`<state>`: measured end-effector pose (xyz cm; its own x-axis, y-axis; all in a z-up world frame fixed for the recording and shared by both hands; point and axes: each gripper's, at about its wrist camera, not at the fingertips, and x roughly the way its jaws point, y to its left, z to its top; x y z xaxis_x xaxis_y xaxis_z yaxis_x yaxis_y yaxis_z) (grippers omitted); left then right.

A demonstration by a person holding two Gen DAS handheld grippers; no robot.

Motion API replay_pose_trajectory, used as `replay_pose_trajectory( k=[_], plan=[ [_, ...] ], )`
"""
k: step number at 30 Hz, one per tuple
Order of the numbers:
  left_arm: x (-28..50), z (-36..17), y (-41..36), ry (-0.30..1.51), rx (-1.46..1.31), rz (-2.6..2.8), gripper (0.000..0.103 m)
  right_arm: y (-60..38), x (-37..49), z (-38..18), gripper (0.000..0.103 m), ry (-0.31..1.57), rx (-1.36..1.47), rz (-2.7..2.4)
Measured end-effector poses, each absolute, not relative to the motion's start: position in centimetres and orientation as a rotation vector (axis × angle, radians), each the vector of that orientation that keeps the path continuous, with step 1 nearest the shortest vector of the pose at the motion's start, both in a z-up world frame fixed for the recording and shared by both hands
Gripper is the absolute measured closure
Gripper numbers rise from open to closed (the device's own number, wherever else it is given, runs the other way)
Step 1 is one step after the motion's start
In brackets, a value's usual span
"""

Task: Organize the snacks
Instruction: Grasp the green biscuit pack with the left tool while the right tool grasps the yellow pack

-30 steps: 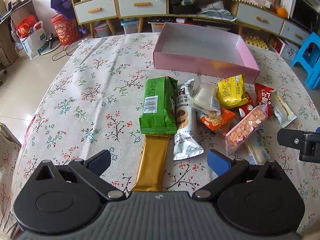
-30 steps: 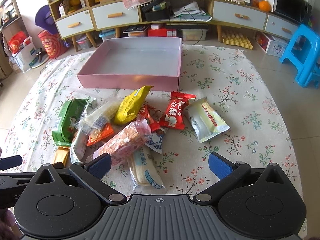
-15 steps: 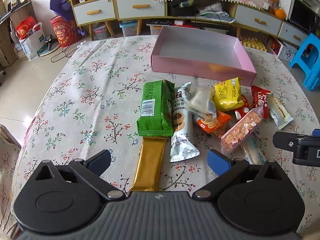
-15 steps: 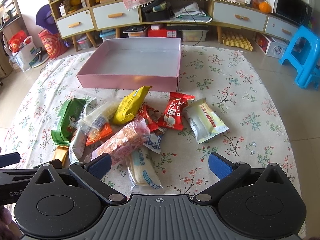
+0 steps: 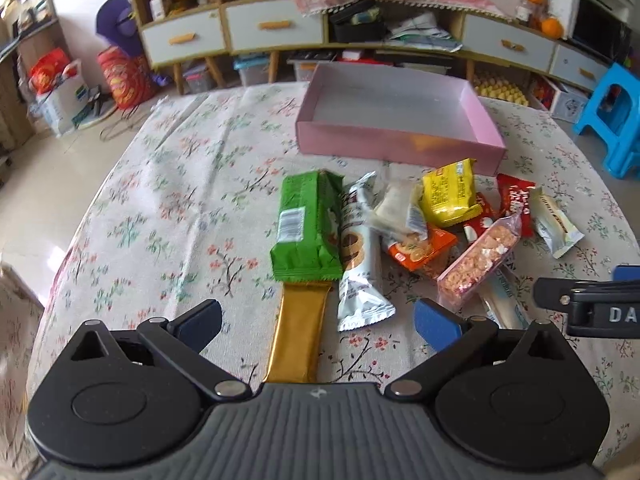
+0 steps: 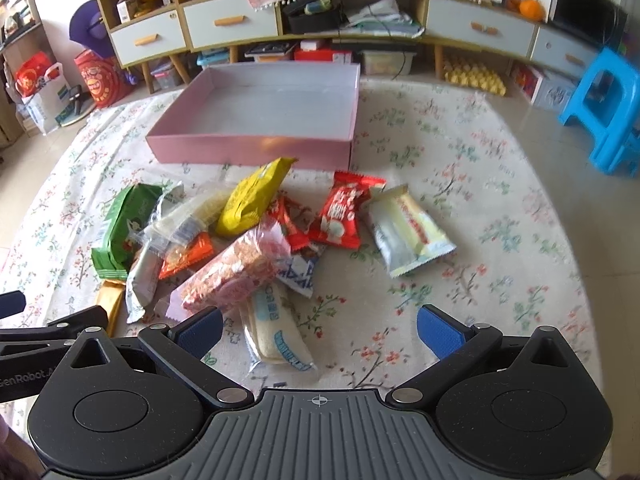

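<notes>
On the flowered tablecloth [image 5: 168,184] the snacks lay in one loose heap just before the pink box [image 6: 256,120], which sat empty at the far side, mouth up, ready to take them. Left gripper [image 5: 318,320] hovered low over the near end of the gold bar [image 5: 298,336], jaws spread wide, holding nothing; the bar ran straight between its fingers, probably the first pick. Far end of that bar lay tucked under the green packet [image 5: 306,228], so a lift might drag the packet. Right gripper [image 6: 318,326] also stood spread and empty, above the clear-wrapped white cake [image 6: 276,332], whose far end was pinned under the pink puffed-snack bag [image 6: 236,272]. Yellow packet [image 6: 252,196], red packet [image 6: 344,212] and pale wafer packet [image 6: 404,232] lay nearer the box. Path to the box looked clear above the heap. A blue stool [image 6: 604,108] and drawers [image 6: 232,20] stood beyond, well apart.
</notes>
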<state>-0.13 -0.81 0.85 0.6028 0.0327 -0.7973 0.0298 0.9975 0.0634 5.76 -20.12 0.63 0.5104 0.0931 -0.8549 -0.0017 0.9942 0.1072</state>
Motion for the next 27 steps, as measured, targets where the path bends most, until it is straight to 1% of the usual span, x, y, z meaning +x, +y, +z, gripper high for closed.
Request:
replay_pose_trajectory(
  k=[4,8,13,17,20,22,23,24,26,27],
  plan=[
    [-0.2,1.3,-0.7,0.874,0.094,-0.060,0.000,-20.5,6.1,0.3,0.000,1.075,0.102,0.072],
    [0.8,1.5,-0.2,0.922,0.095,-0.130,0.000,-20.8,7.0,1.0,0.000,1.107,0.139,0.125],
    [2.8,2.0,1.1,0.974,0.075,-0.179,0.001,-20.9,9.2,2.3,0.000,1.103,0.160,0.164],
    [5.1,1.7,3.2,0.996,-0.037,-0.160,0.002,-21.1,11.6,2.8,0.000,1.117,0.233,0.216],
    [6.1,0.5,4.7,0.995,-0.119,-0.141,0.005,-21.3,13.0,2.3,0.001,1.111,0.308,0.235],
    [6.7,-0.4,5.5,1.020,-0.168,-0.139,0.014,-21.8,13.4,1.0,0.001,1.090,0.396,0.256],
    [7.0,-0.6,5.9,1.020,-0.190,-0.144,0.015,-22.0,13.7,0.4,0.005,1.105,0.439,0.257],
    [7.2,-0.6,6.2,1.011,-0.211,-0.149,0.016,-22.1,14.2,-0.3,0.011,1.129,0.483,0.270],
    [7.9,-0.8,6.7,1.006,-0.240,-0.153,0.022,-22.2,15.1,-0.7,0.020,1.126,0.533,0.306],
    [8.2,-0.9,6.8,1.006,-0.259,-0.168,0.025,-22.2,15.6,-0.7,0.021,1.120,0.539,0.304]
  ],
)
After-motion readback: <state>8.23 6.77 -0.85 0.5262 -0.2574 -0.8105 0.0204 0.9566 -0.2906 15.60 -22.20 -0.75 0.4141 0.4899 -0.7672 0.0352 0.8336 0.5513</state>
